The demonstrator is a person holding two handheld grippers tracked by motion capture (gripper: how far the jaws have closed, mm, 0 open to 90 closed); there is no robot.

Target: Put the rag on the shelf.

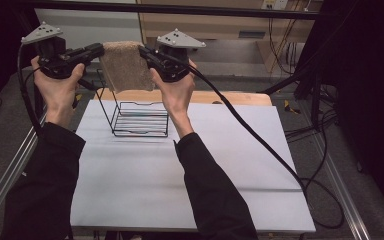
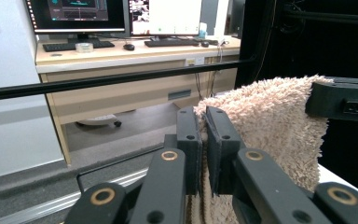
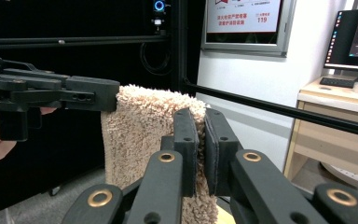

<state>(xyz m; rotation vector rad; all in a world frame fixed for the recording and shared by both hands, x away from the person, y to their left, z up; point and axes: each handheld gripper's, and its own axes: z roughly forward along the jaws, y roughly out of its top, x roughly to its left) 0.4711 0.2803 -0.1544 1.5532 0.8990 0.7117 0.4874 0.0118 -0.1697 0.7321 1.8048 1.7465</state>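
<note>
A beige fluffy towel [image 1: 126, 65] hangs stretched between both grippers, held up above a black wire rack [image 1: 139, 119] on the white table. My left gripper [image 1: 98, 51] is shut on the towel's left top corner, and my right gripper [image 1: 144, 53] is shut on its right top corner. In the left gripper view the towel [image 2: 275, 121] is pinched between the jaws of my left gripper [image 2: 203, 140], with the other gripper [image 2: 340, 99] at the far corner. In the right gripper view the towel [image 3: 140, 135] runs from my right gripper [image 3: 200, 140] to the other gripper [image 3: 91, 98].
The white table top [image 1: 190, 170] lies below the hands, with a wooden board edge [image 1: 245, 97] behind it. A black frame bar [image 1: 180, 9] crosses the back. A thick cable [image 1: 260, 145] trails from the right gripper across the table's right side. A desk with monitors [image 2: 121, 14] stands beyond.
</note>
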